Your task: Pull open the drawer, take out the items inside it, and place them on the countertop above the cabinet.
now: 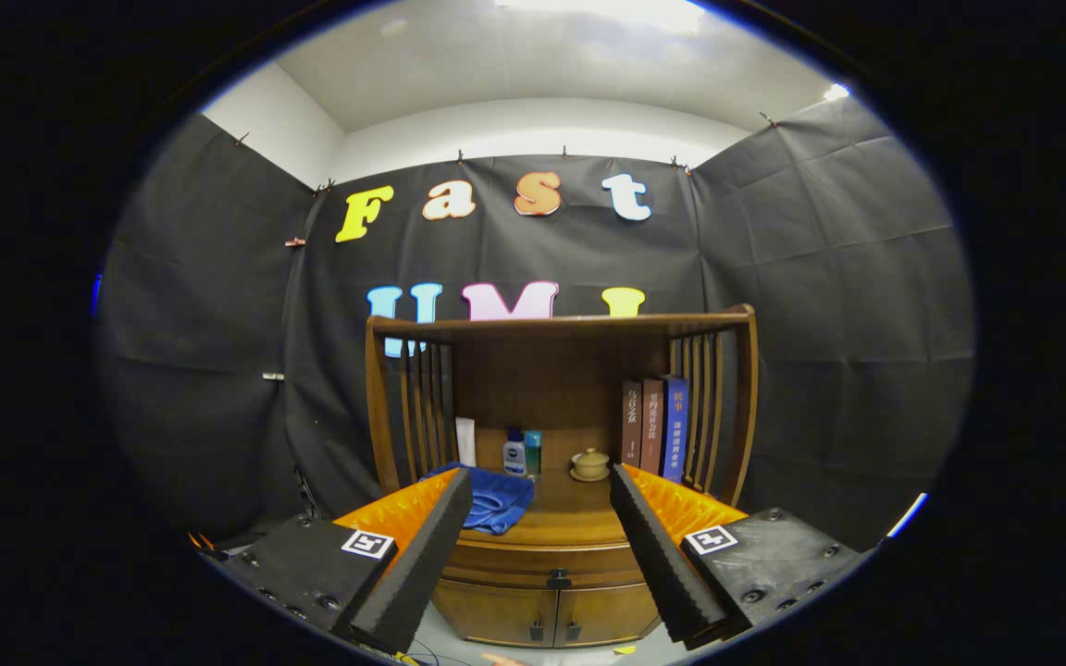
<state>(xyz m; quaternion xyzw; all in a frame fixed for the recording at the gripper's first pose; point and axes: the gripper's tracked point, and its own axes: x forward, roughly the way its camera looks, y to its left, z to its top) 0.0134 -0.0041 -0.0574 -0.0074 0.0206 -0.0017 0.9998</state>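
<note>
The gripper [542,486] hangs wide open and empty before the closed drawer [547,560], so it probably must first reach its knob [559,580].

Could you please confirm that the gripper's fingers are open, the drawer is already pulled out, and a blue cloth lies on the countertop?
One detail is wrong: the gripper view shows the drawer closed, flush with the cabinet front, its knob untouched. The rest holds: the gripper has its fingers open and holds nothing, and the blue cloth lies on the countertop.
</note>
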